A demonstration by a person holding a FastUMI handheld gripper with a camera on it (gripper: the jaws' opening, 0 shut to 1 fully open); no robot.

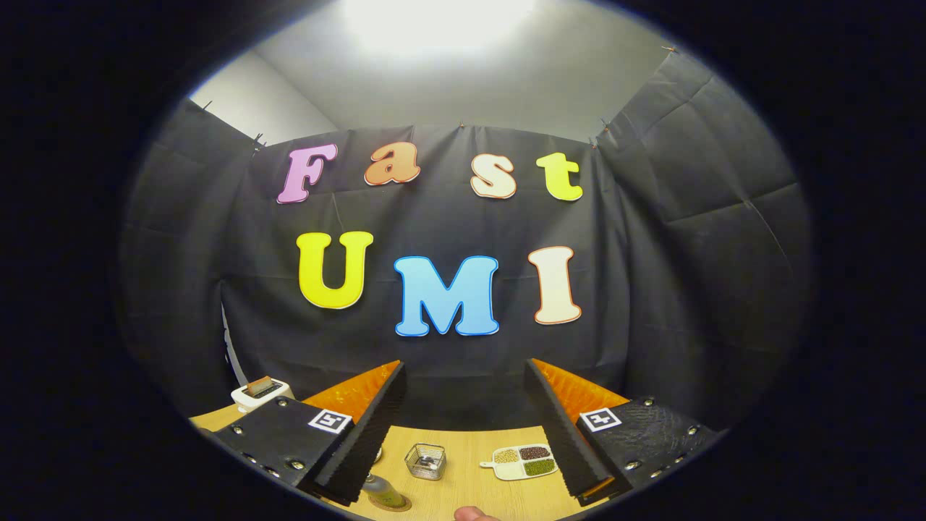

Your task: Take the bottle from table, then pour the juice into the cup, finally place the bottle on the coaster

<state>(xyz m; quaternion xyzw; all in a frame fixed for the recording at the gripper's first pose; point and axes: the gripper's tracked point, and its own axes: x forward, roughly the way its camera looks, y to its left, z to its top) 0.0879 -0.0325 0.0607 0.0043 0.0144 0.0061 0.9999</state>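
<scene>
My gripper (465, 367) is open, with nothing between its fingers, and is held above the wooden table (463, 492), pointing at the booth's back wall. Below it, beside the left finger (362, 434), a small bottle (383, 493) of yellow-green juice stands on what looks like a round brown coaster (396, 503); the finger hides part of the bottle. A clear square cup (425, 461) stands on the table between the fingers, just beyond the bottle.
A white divided dish (522, 461) with grains and beans lies right of the cup, by the right finger. A white toaster (261, 393) stands at the table's far left. A person's fingertip (474, 514) shows at the near table edge.
</scene>
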